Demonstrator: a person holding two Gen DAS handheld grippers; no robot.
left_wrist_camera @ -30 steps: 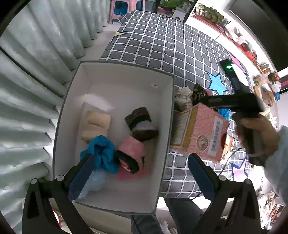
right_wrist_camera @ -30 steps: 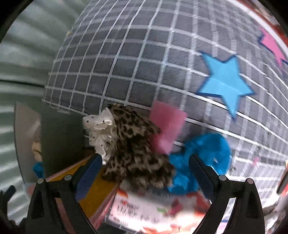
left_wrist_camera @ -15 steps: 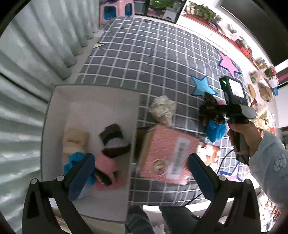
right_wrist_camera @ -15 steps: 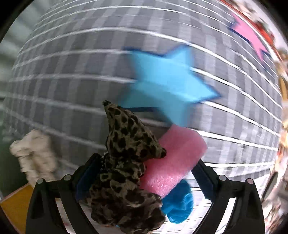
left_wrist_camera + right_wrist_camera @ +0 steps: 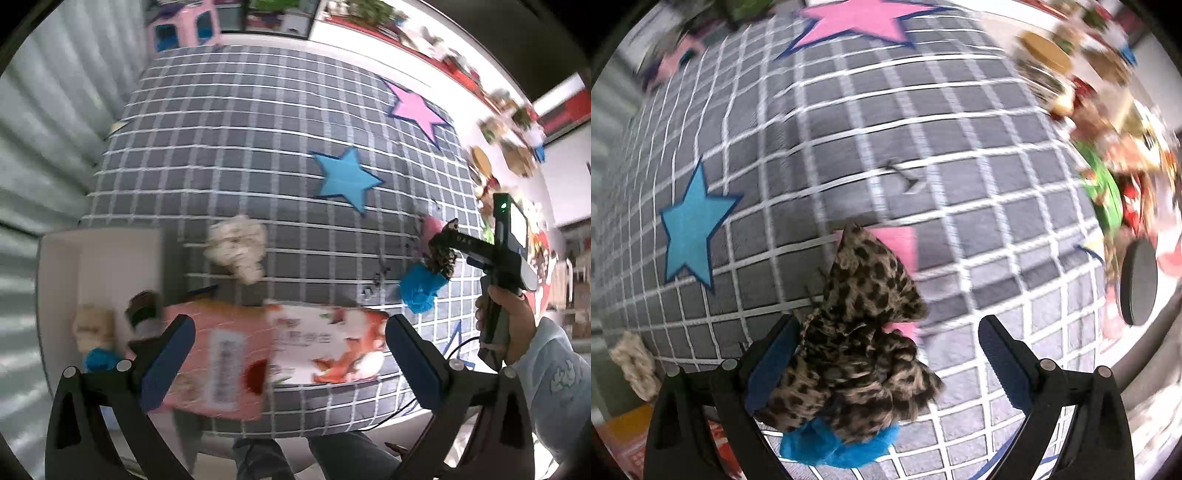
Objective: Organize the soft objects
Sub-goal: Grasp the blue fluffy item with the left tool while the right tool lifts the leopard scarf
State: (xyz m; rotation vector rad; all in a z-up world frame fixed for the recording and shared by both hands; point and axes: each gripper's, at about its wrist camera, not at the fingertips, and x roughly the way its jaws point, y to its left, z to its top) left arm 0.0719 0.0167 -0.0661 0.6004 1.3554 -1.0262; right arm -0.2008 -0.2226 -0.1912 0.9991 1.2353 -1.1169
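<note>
A leopard-print scrunchie (image 5: 857, 332) hangs on my right gripper's left finger, over a blue scrunchie (image 5: 834, 443) and a pink foam piece (image 5: 899, 243). My right gripper (image 5: 886, 354) has its jaws wide apart; it also shows in the left wrist view (image 5: 443, 245), above the cloth. A cream scrunchie (image 5: 238, 251) lies on the checked cloth. The white box (image 5: 110, 266) at the left holds a beige roll (image 5: 92, 326), a dark scrunchie (image 5: 142, 312) and a blue one (image 5: 98, 360). My left gripper (image 5: 288, 350) is open and empty above two cartons.
A pink carton (image 5: 218, 365) and a white-and-orange carton (image 5: 325, 343) lie near the table's front edge. Blue star (image 5: 345, 179) and pink star (image 5: 415, 107) patches mark the cloth. Shelves with clutter (image 5: 1108, 110) run along the right. A curtain (image 5: 44, 129) hangs at the left.
My right gripper has lifted the leopard scrunchie and swung right, away from the box. The left view has shifted right; the box now sits at the far left.
</note>
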